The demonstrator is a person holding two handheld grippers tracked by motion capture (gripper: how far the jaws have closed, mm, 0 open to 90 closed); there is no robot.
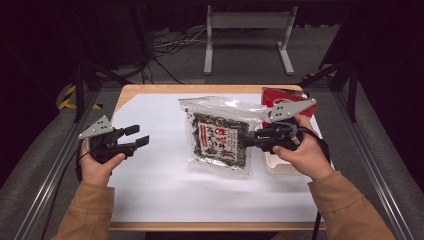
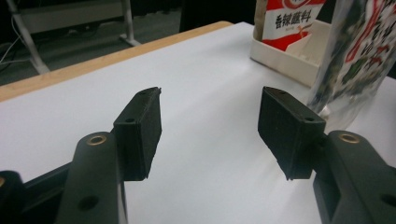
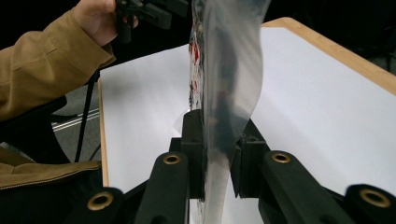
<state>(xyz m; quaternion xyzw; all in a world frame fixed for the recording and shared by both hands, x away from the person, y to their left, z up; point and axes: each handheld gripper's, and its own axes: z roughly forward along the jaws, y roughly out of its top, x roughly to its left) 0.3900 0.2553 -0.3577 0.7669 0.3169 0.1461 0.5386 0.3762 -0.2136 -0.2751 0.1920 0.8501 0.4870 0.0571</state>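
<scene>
Right gripper (image 3: 219, 158): black jaws clamped on the edge of a clear plastic seaweed bag (image 3: 224, 70), the film pinched between both pads and rising out of them. From above, this gripper (image 1: 250, 137) grips the bag's right edge, held by the person's right hand (image 1: 300, 152) near the right edge of the worktop (image 1: 150, 200).

Seaweed bag (image 1: 220, 137): transparent pouch, dark green flakes inside, white label with red and black characters; sits at the middle of the white-covered worktop, right of centre, top seal toward the far edge.

Cream tray (image 1: 277, 165): just beside the bag at the right edge, partly under the right hand; in the left gripper view it (image 2: 289, 58) holds a red-and-white packet (image 2: 287, 18) with printed characters. Red packet top (image 1: 277, 95) toward the far right corner.

Left gripper (image 1: 136, 136): jaws apart, nothing between them, held by the left hand (image 1: 97, 165) at the left edge of the worktop, well apart from the bag. Its own view shows the two pads (image 2: 140, 133) spread over bare white surface.
</scene>
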